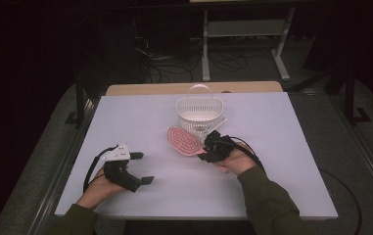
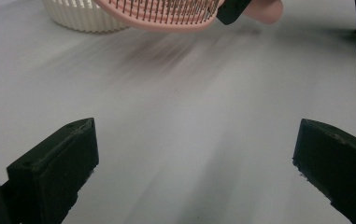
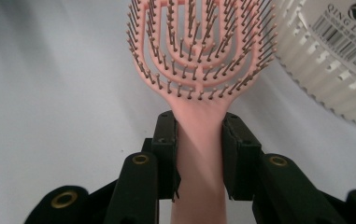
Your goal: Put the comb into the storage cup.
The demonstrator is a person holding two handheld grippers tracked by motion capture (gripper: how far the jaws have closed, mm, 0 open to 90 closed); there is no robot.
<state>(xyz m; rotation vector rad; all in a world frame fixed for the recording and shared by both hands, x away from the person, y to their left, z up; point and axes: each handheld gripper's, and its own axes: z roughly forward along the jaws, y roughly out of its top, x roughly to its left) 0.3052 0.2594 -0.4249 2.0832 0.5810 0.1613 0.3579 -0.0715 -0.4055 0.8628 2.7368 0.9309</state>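
A pink hairbrush (image 1: 184, 140) with a vented head is lifted off the white table, bristles facing up. My right gripper (image 1: 207, 148) is shut on its handle (image 3: 199, 140), both black jaws pressed to the handle's sides. The brush head (image 3: 199, 42) reaches toward a white slatted basket (image 1: 199, 110) with a hoop handle, just beyond it. My left gripper (image 1: 142, 168) rests low at the table's left front, jaws wide apart with bare table between them. In the left gripper view the hairbrush (image 2: 161, 16) hangs above the table near the basket (image 2: 80, 16).
The white table top (image 1: 282, 161) spreads wide around both hands. A wooden edge (image 1: 140, 89) shows behind it. Beyond lie a dark floor, cables and a white frame's legs (image 1: 206, 54). A barcode label (image 3: 348, 23) sits on the basket's wall.
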